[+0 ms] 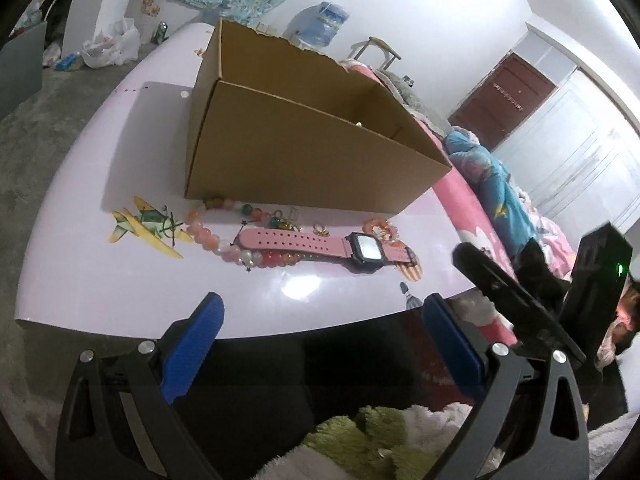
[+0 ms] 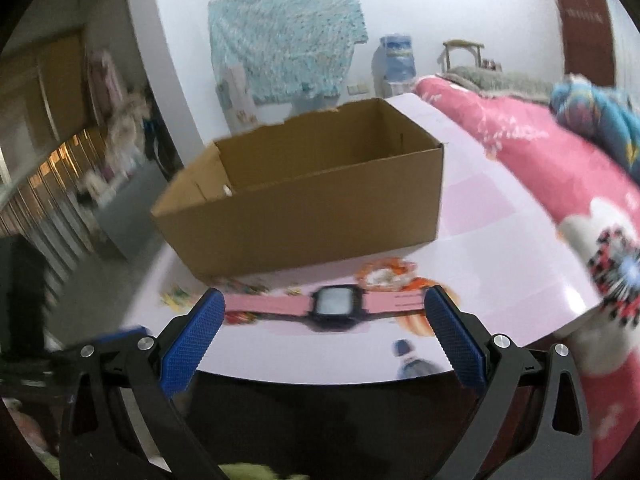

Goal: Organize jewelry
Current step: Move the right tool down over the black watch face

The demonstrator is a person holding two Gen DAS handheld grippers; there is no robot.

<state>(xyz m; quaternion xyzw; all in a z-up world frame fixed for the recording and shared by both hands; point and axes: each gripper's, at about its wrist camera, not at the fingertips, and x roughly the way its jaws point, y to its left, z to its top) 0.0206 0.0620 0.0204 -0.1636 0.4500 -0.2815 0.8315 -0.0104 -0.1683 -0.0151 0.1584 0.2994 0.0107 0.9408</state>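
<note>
A pink-strapped watch with a black face lies on the pale pink table, in front of an open cardboard box. A beaded bracelet of peach and white beads curls under its left end, small gold trinkets lie beside it, and an orange ring-shaped piece sits at the right. My left gripper hangs open near the table's front edge, nothing between its blue pads. In the blurred right wrist view my right gripper is open just short of the watch, with the box behind.
A pink and blue quilt lies along the table's right side. The right gripper's black body shows at right in the left wrist view. Aeroplane stickers mark the tabletop. Plastic bags sit on the floor at far left.
</note>
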